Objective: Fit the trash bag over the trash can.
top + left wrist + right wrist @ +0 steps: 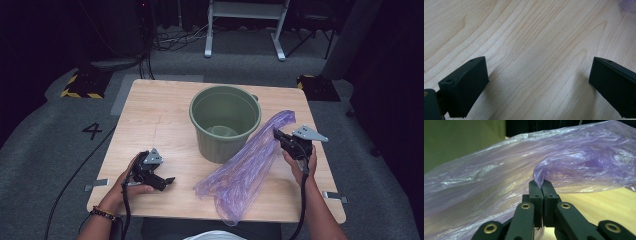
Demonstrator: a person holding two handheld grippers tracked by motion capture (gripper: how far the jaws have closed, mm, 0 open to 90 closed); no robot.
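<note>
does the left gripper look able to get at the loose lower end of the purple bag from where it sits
Probably yes: the left gripper is open with bare table between it and the purple plastic bag, and the green bucket stands farther back.

The table (160, 120) is lit brightly from above, and its pale wood looks warm and clear. The room around it is very dark, almost black in the corners of the high view. That view is a little soft and grainy. The green bucket (225, 122) throws only a small, weak shadow. In the left gripper view the wood grain is sharp, and soft grey shadows lie beside the two black jaws. In the right gripper view the purple plastic bag (499, 177) shines with white glints, and the near jaws look a bit blurry.
</note>
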